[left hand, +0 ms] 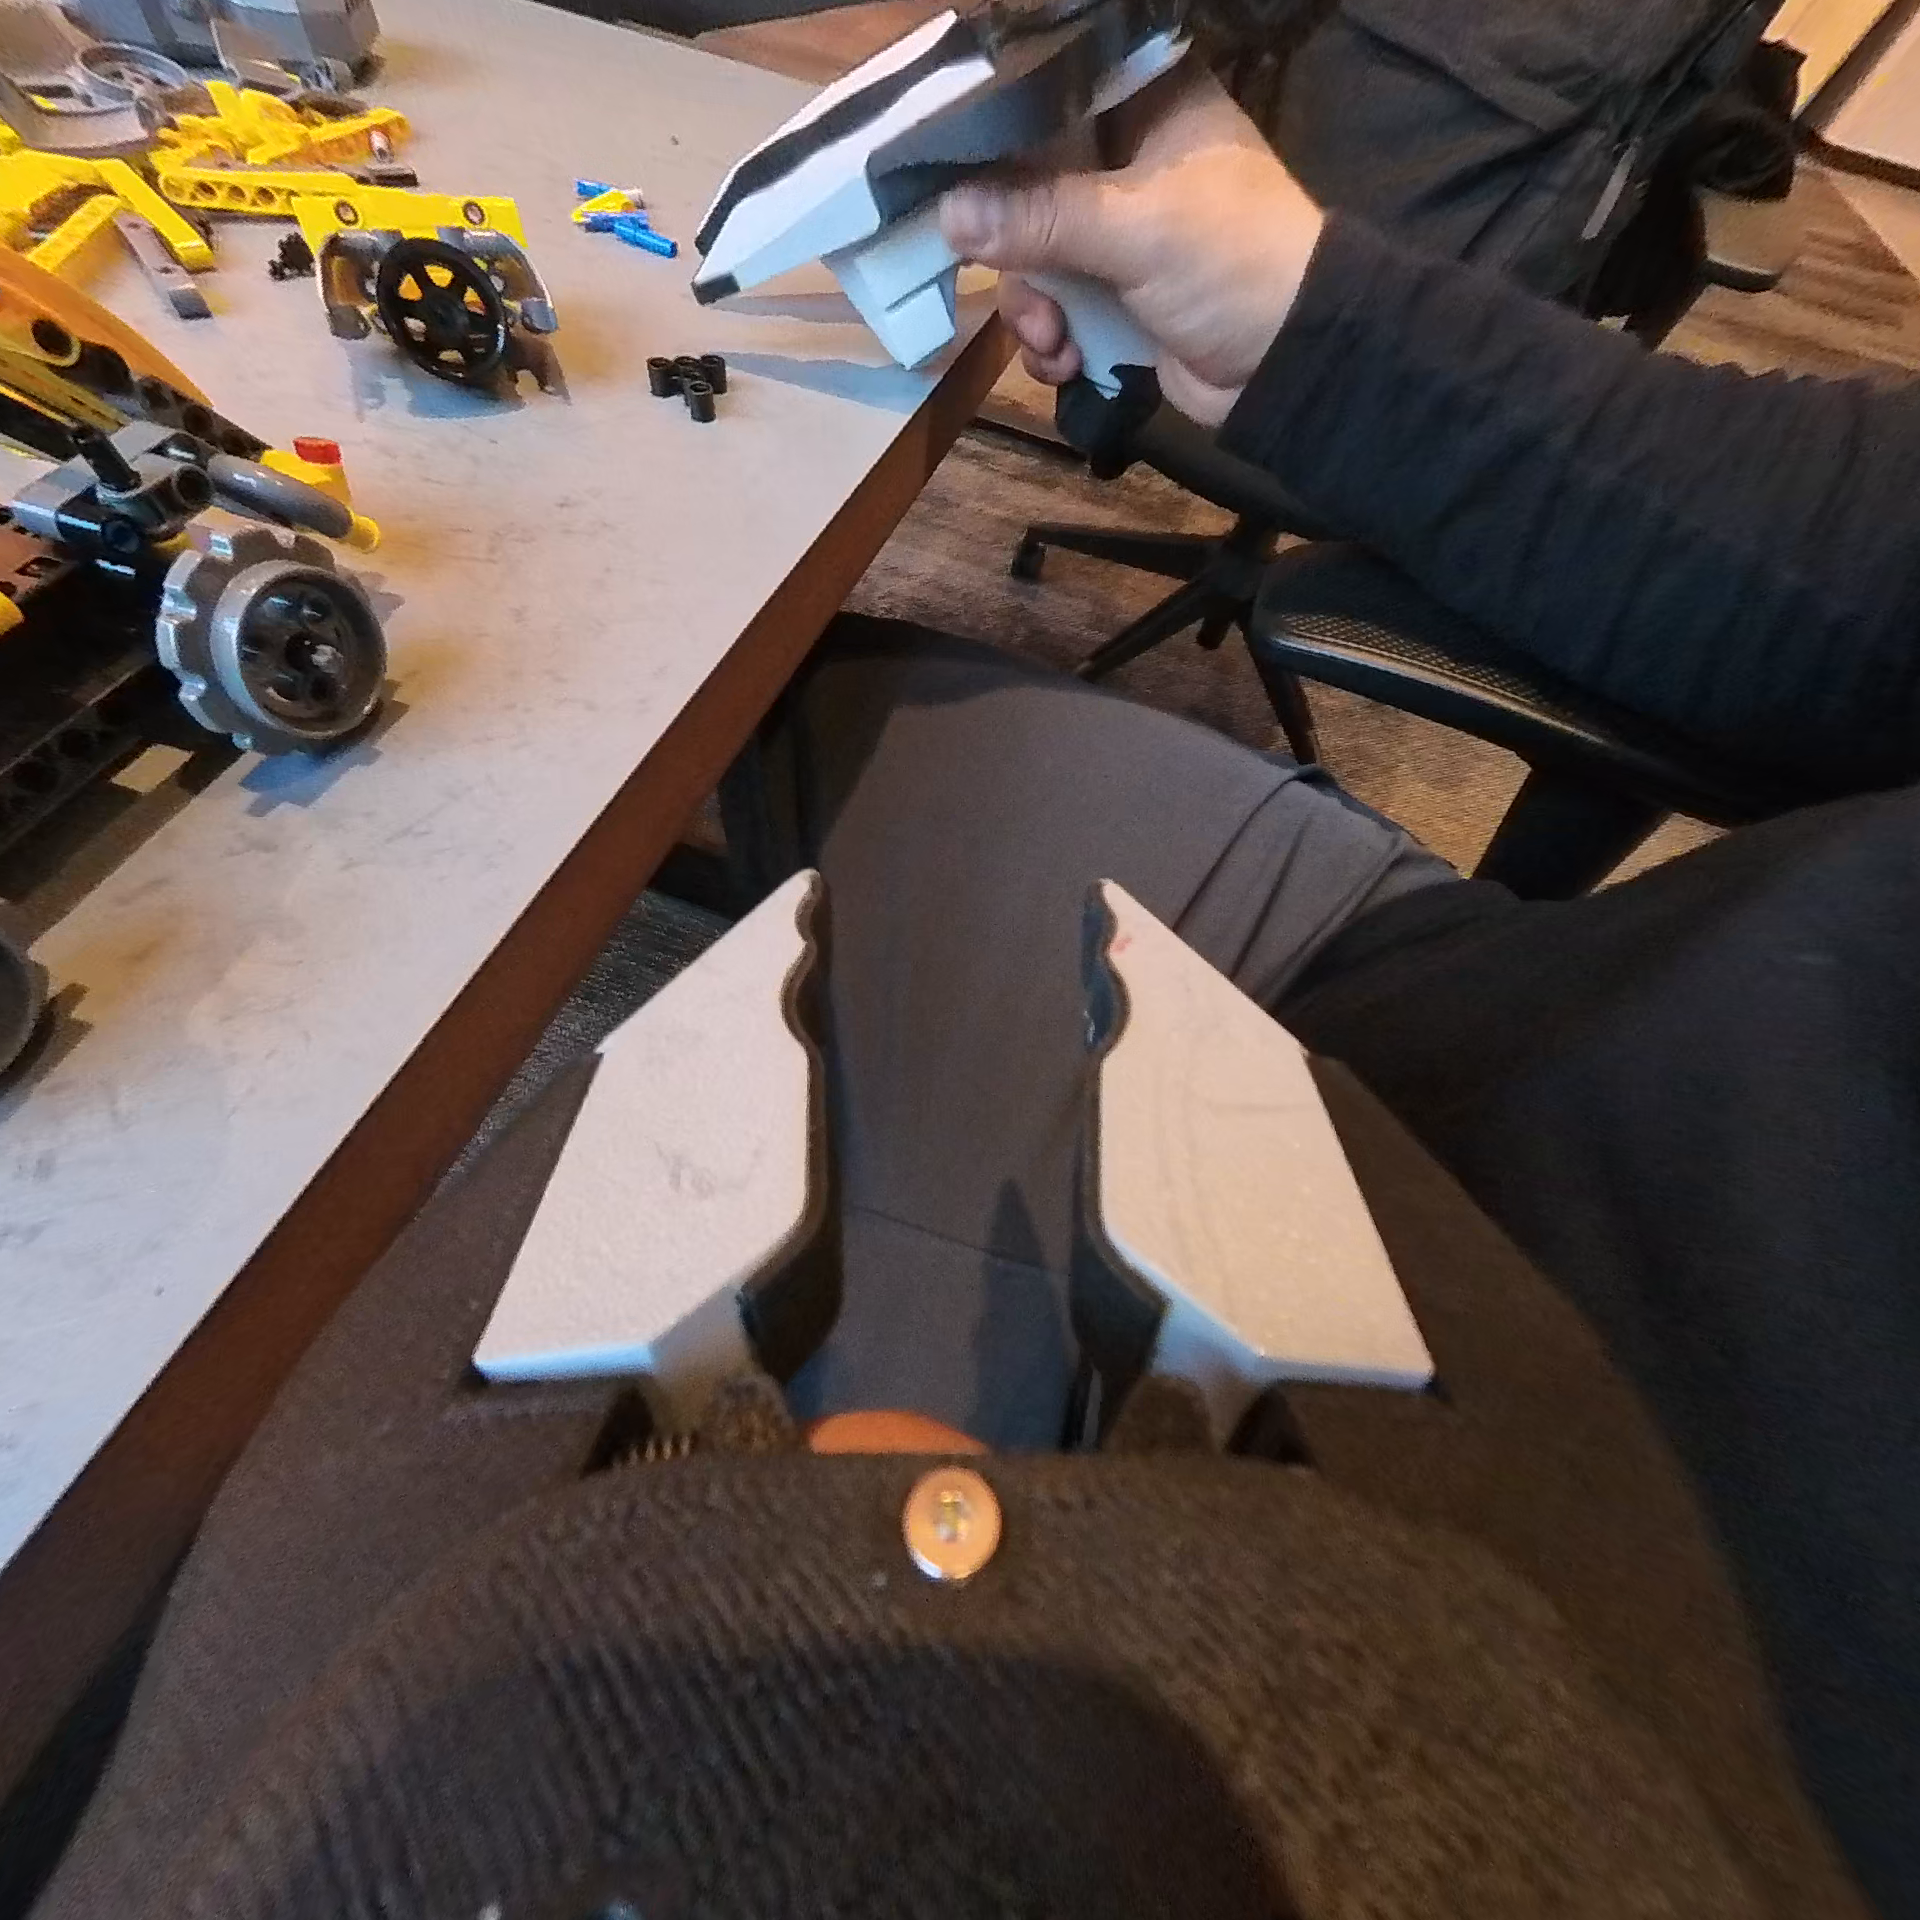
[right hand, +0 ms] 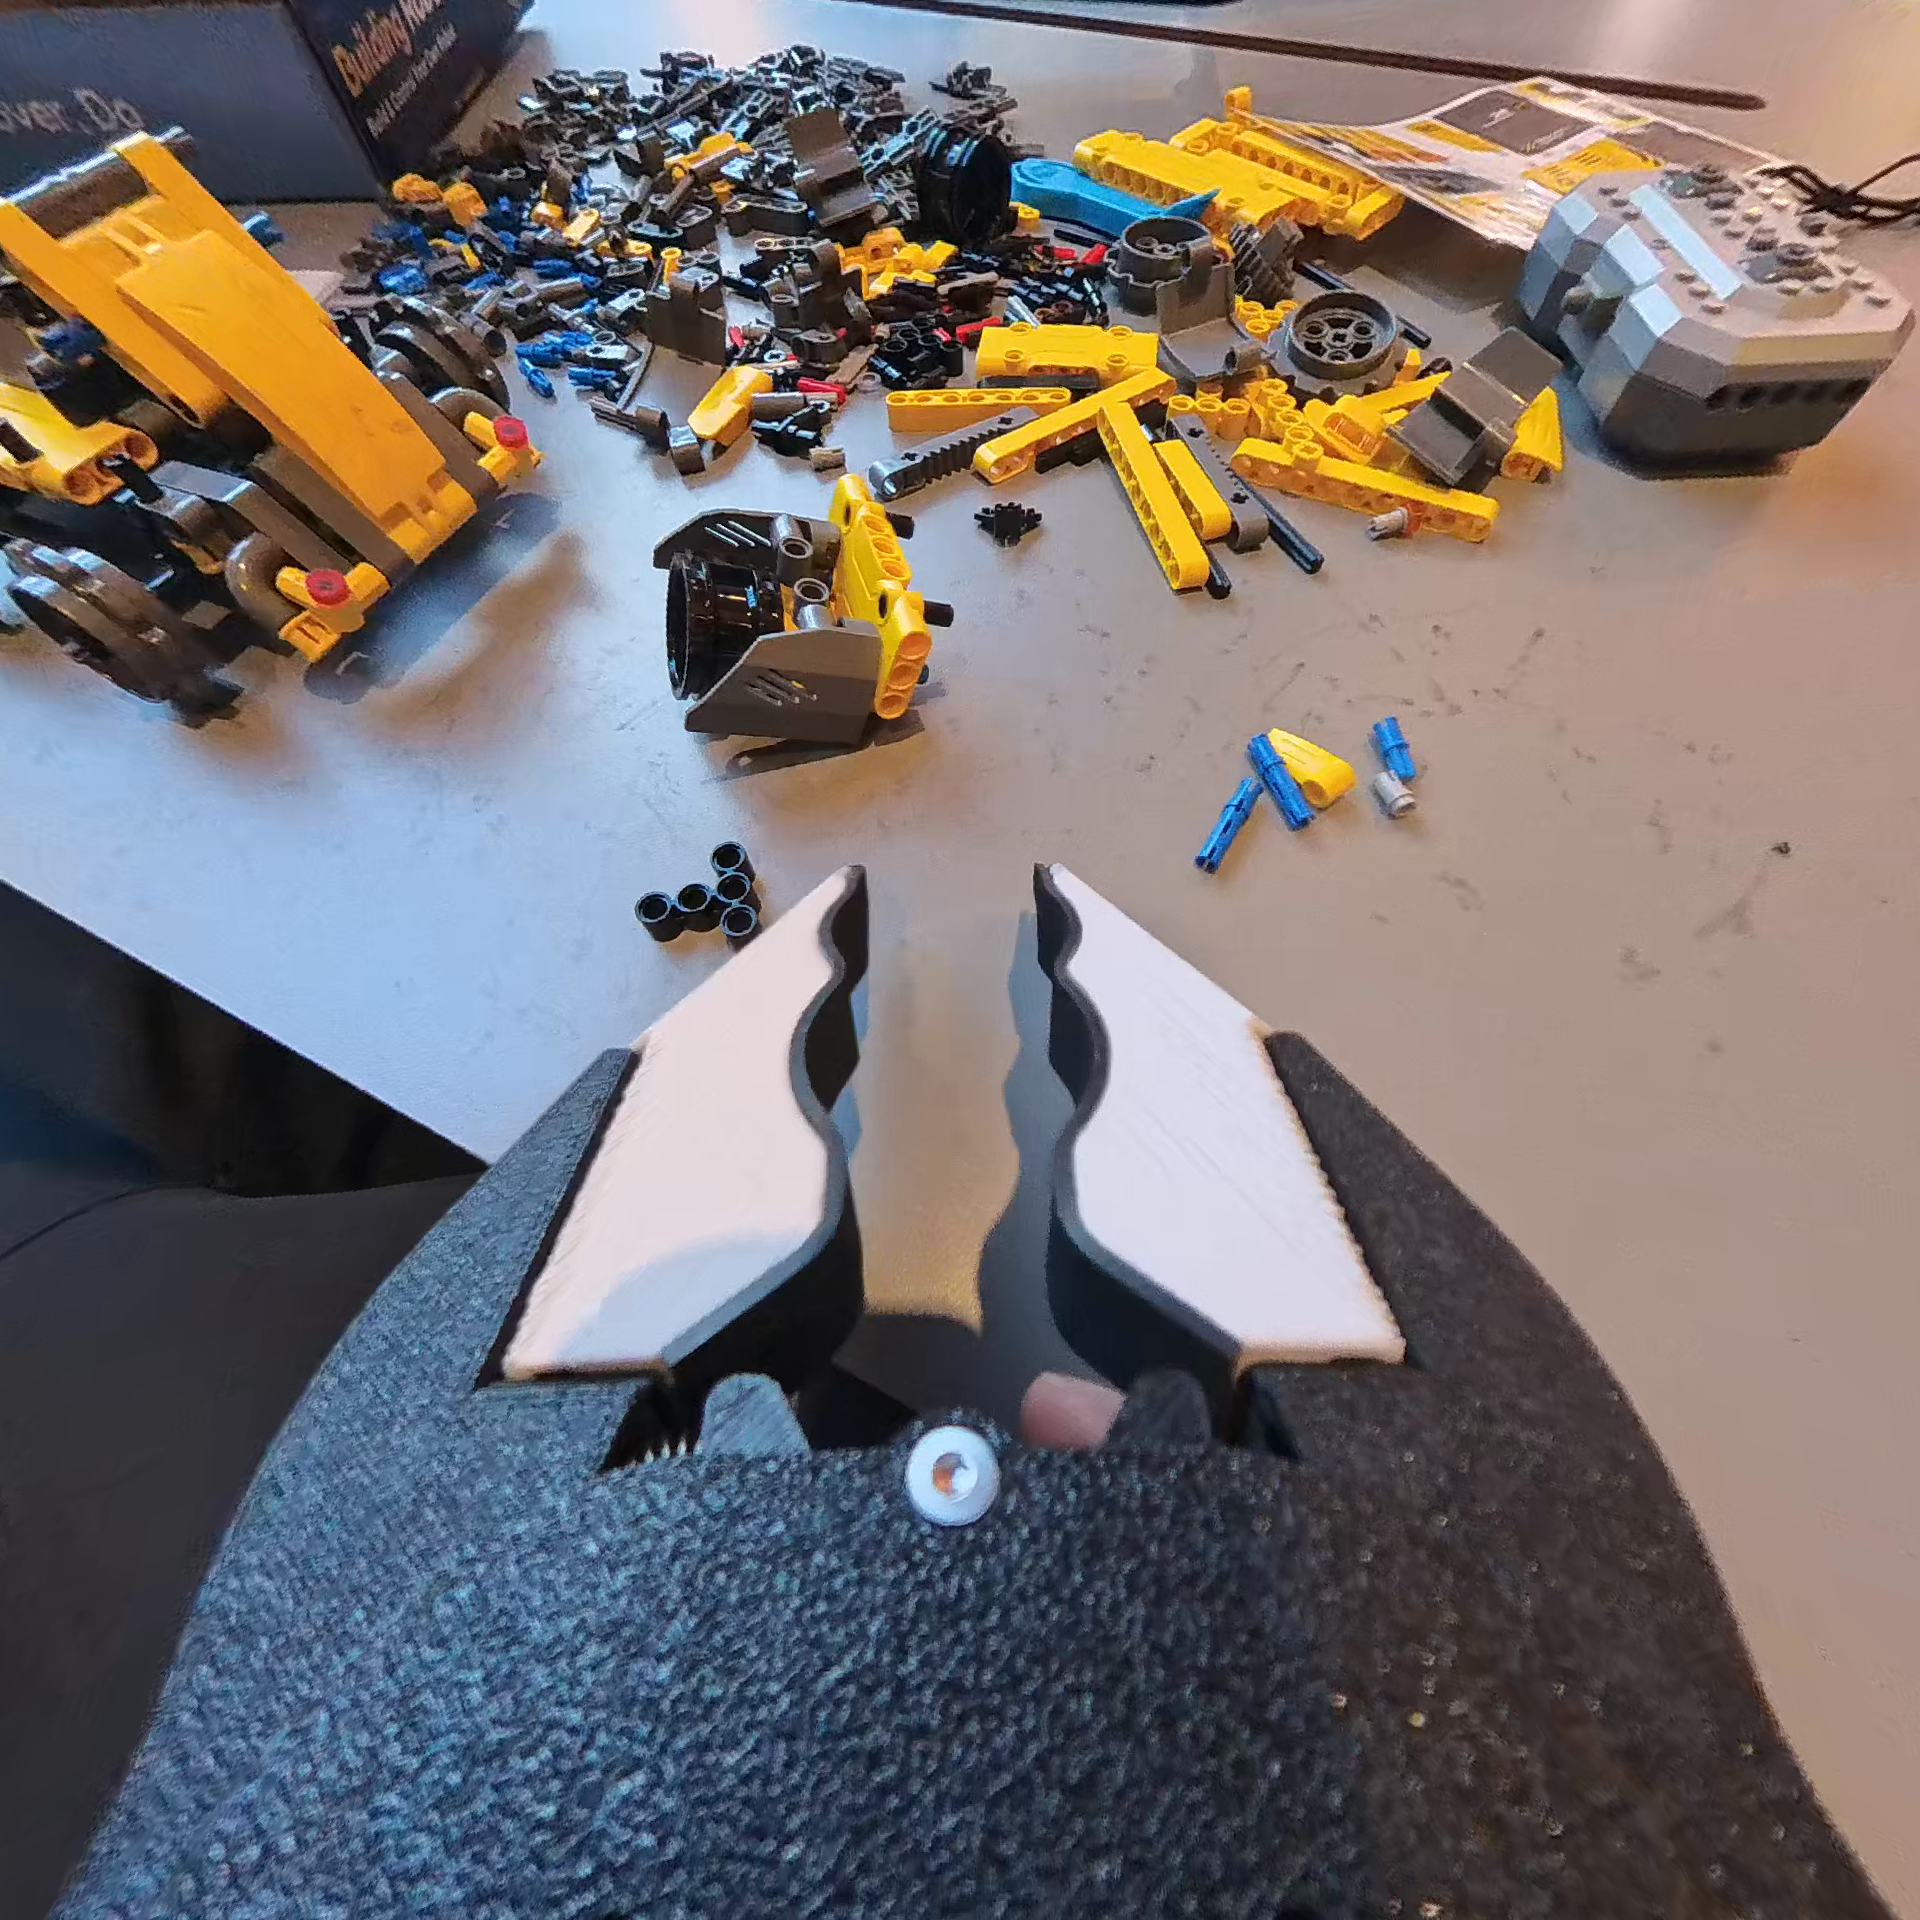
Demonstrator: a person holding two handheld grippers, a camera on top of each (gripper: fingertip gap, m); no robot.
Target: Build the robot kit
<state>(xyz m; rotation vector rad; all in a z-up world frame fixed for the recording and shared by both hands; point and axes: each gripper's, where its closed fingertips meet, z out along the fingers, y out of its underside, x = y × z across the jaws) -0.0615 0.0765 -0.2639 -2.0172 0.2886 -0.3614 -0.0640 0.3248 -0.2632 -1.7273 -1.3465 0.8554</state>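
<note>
My left gripper (left hand: 956, 888) is open and empty, off the table's near edge, above a person's grey trouser leg (left hand: 997, 810). My right gripper (right hand: 948, 883) is open and empty, low over the grey table (right hand: 1455, 1091) near its front edge; it also shows in the left wrist view (left hand: 717, 275), held by a hand. A small black connector piece (right hand: 707, 899) lies just left of its left fingertip. A wheel sub-assembly of black, grey and yellow parts (right hand: 800, 623) stands farther ahead. Loose blue pins and a small yellow piece (right hand: 1299, 779) lie to the right.
A half-built yellow and black vehicle model (right hand: 208, 416) stands at the left. A large heap of small parts (right hand: 779, 229), yellow beams (right hand: 1195, 436), a grey hub block (right hand: 1714, 301), a booklet (right hand: 1507, 135) and a dark box (right hand: 395, 73) lie at the back. An office chair (left hand: 1455, 675) stands by the table. There is about 25 cm between the tips of the two grippers. My right tips are roughly 6 cm from the small yellow piece (right hand: 1299, 779).
</note>
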